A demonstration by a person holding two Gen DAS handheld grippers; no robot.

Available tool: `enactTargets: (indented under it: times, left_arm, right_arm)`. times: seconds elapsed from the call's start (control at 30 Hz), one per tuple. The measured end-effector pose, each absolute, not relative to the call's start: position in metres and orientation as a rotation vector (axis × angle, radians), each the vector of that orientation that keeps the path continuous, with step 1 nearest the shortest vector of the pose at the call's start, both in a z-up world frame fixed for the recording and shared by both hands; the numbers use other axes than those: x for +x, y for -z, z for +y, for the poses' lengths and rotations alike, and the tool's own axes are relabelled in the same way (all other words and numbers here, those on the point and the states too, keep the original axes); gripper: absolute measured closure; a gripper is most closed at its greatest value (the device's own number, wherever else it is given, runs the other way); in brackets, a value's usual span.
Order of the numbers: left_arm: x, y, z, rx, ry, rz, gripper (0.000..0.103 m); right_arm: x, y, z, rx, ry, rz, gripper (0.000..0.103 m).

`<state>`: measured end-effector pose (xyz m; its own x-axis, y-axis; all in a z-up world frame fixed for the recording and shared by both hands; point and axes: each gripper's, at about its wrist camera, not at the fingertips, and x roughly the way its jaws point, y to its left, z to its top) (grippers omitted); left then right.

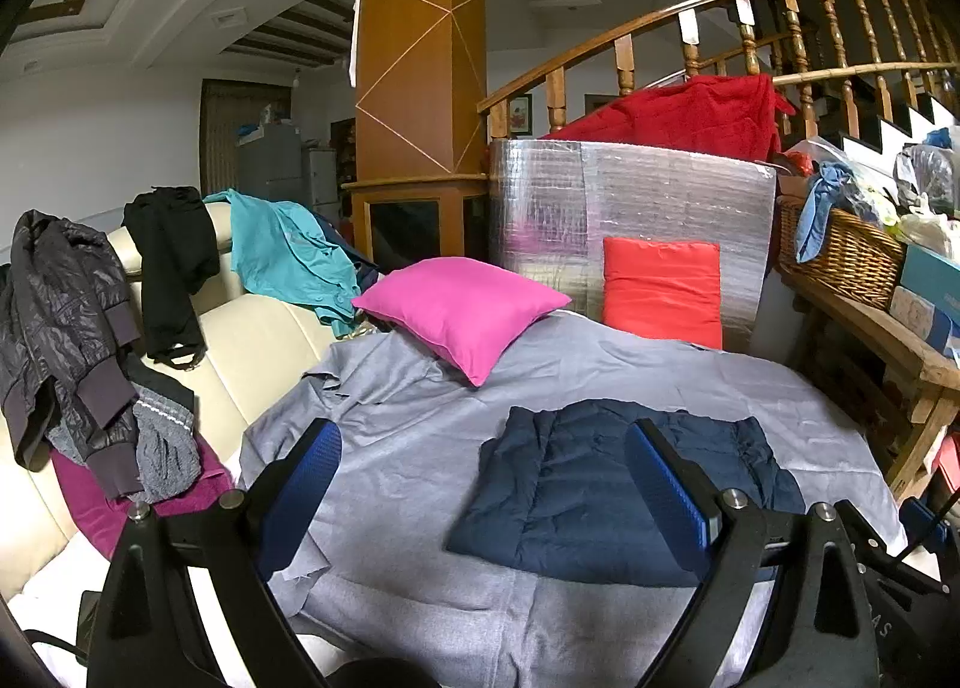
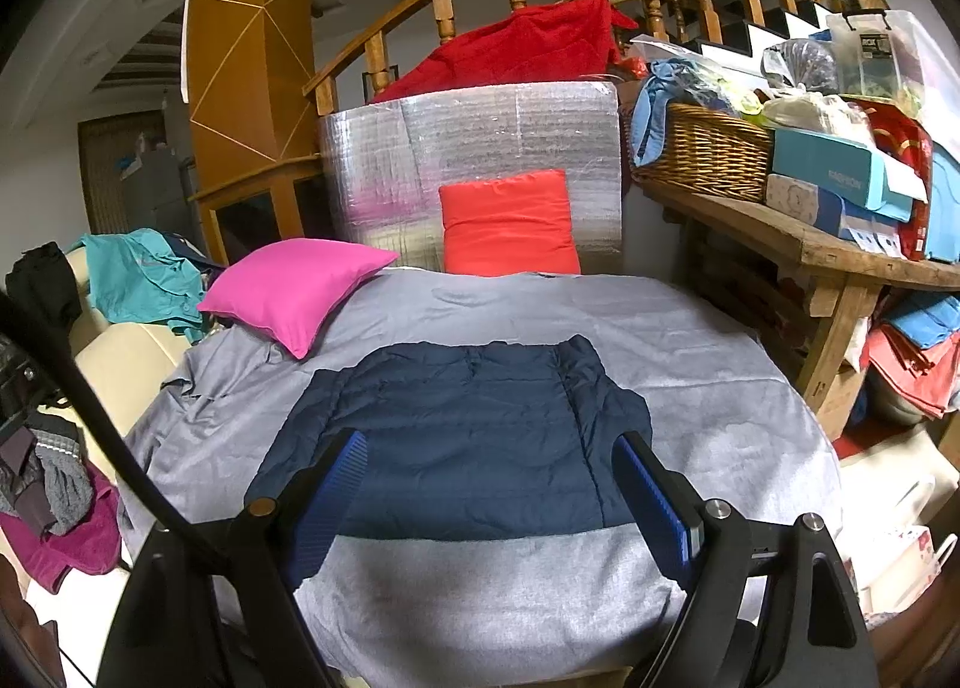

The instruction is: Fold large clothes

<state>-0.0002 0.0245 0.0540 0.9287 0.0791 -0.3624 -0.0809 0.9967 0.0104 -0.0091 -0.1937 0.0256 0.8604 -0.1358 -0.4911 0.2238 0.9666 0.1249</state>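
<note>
The left gripper (image 1: 480,484) hangs above the grey sheet (image 1: 408,424) with its blue pads spread wide and nothing between them. The right gripper (image 2: 489,493) is likewise agape and empty, poised over the near edge of the navy padded jacket (image 2: 468,436). The jacket lies folded flat in the middle of the sheet. Beyond it a pink cushion (image 1: 462,310) rests on the sheet, and a red cushion (image 1: 663,292) leans upright against a silver foil panel (image 1: 624,202).
</note>
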Motion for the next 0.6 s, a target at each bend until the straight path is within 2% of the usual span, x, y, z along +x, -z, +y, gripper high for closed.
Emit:
enactTargets:
  times: [0.6]
  left_arm:
    - [-0.0037,-0.0562,0.0231,-0.018,-0.057,0.359,0.008]
  right_arm:
    - [-0.0099,-0.0305,-0.1920,0.169,0.207,0.488,0.017]
